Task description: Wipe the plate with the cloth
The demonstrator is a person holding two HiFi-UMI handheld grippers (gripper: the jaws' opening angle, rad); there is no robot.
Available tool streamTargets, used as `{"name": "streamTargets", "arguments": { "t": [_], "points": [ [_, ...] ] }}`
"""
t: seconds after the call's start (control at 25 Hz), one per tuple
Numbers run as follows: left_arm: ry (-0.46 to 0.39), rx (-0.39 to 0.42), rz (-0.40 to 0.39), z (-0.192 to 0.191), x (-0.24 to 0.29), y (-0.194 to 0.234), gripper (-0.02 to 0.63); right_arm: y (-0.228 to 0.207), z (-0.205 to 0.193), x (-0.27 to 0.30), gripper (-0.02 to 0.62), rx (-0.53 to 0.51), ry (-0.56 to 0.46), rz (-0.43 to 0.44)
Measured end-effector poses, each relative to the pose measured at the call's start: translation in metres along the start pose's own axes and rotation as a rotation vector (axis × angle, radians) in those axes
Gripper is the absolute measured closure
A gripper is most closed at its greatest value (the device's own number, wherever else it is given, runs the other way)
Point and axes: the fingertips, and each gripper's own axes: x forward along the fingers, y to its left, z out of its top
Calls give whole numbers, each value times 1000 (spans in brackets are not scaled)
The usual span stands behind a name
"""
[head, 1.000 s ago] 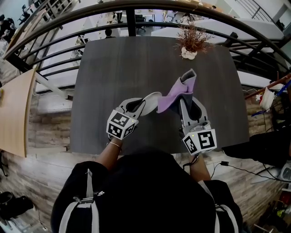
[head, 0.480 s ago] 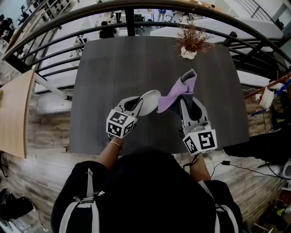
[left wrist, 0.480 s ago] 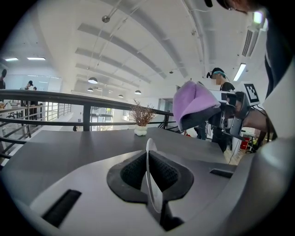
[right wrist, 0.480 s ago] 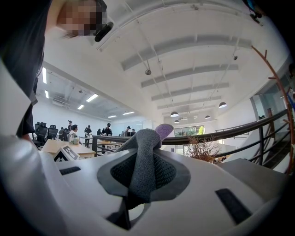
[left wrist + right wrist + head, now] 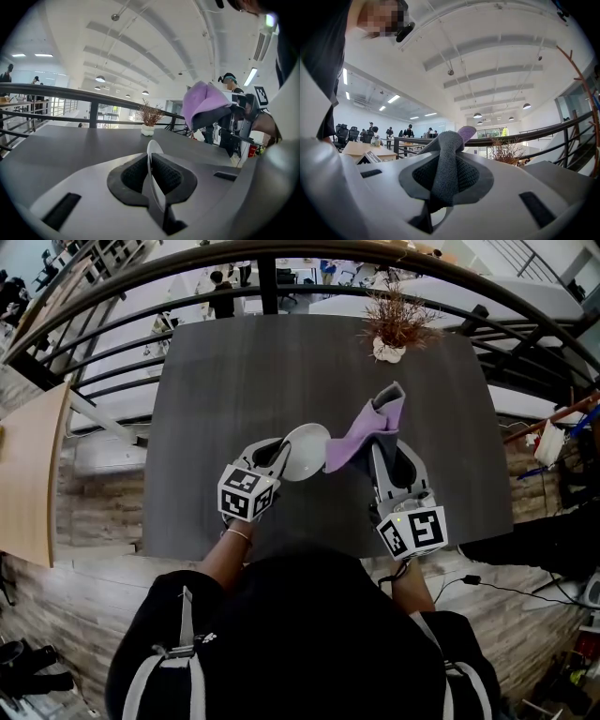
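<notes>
The small round white plate (image 5: 307,451), thin and smooth, is clamped by its rim in the closed left gripper (image 5: 272,457). It is held above the dark grey wood-grain tabletop (image 5: 234,381) near its near edge, apparently so that its face is offered to the soft, napped purple-and-grey cloth (image 5: 366,432). The cloth is pinched in the right gripper (image 5: 389,463) just beside it.

Readable text — we find none.
We make out only black-and-white square markers (image 5: 248,495) on two cubes (image 5: 412,532) — patterns, not letters or numbers.
</notes>
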Motion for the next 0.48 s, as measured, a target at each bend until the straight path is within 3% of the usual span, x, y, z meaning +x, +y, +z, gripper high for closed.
{"name": "streamTargets", "arguments": {
  "t": [0.48],
  "points": [
    [40,-62,33,-19,8,17,572,0,-2,4,533,13,-5,-2]
  ]
}}
